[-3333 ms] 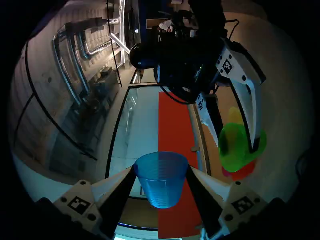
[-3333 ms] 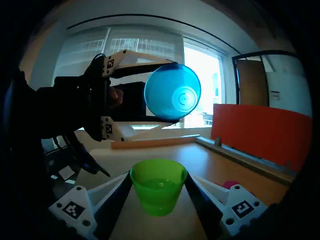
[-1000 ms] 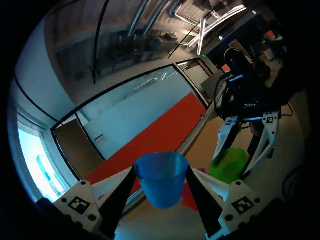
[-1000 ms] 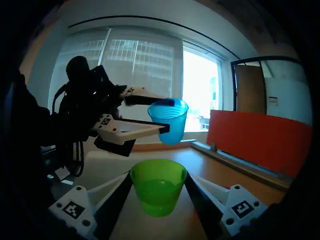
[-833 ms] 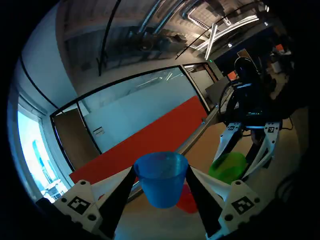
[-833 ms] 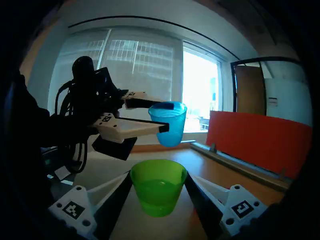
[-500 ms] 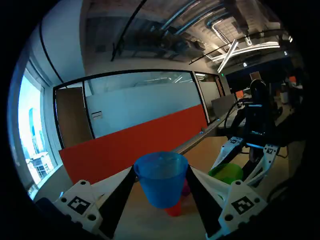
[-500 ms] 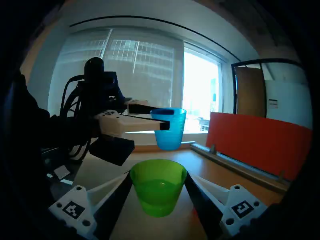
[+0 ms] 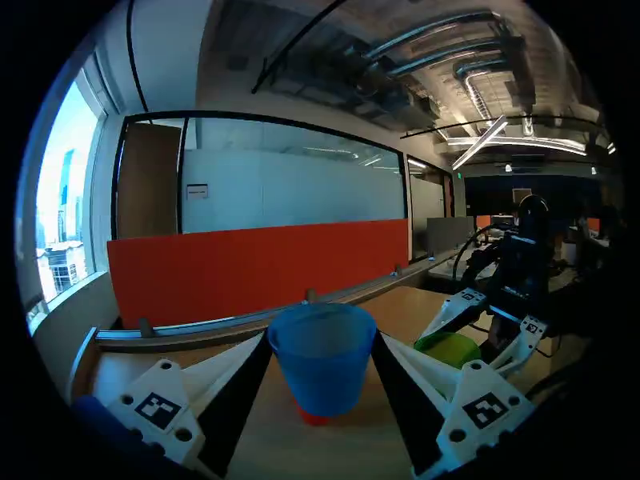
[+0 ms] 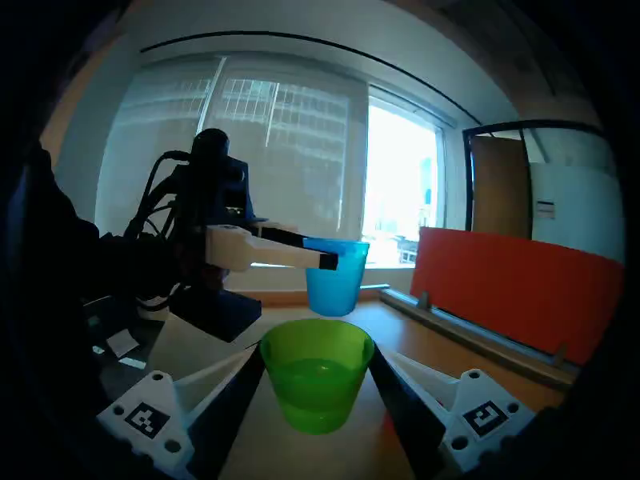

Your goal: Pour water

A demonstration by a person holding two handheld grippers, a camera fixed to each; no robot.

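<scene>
Now, left hand-held gripper (image 9: 321, 342): we see both fingers clamped on the sides of the blue cup (image 9: 322, 372).
Blue cup: upright, mouth up, long axis vertical. In the right gripper view it sits beyond the green cup (image 10: 318, 384) and higher in the picture, clear of it. We cannot tell whether its base meets the desk (image 10: 448, 340).
Right hand-held gripper (image 10: 318, 356): closed on the green cup, both fingers pressing its sides.
Green cup: upright, mouth up, water standing partway up inside.
Desk edges: the far side of the desk runs along a rail under the orange partition (image 9: 256, 268).
Open room: we see bare wood between the two cups and on toward the partition. A small red object (image 9: 314, 416) shows just behind the blue cup's base.
</scene>
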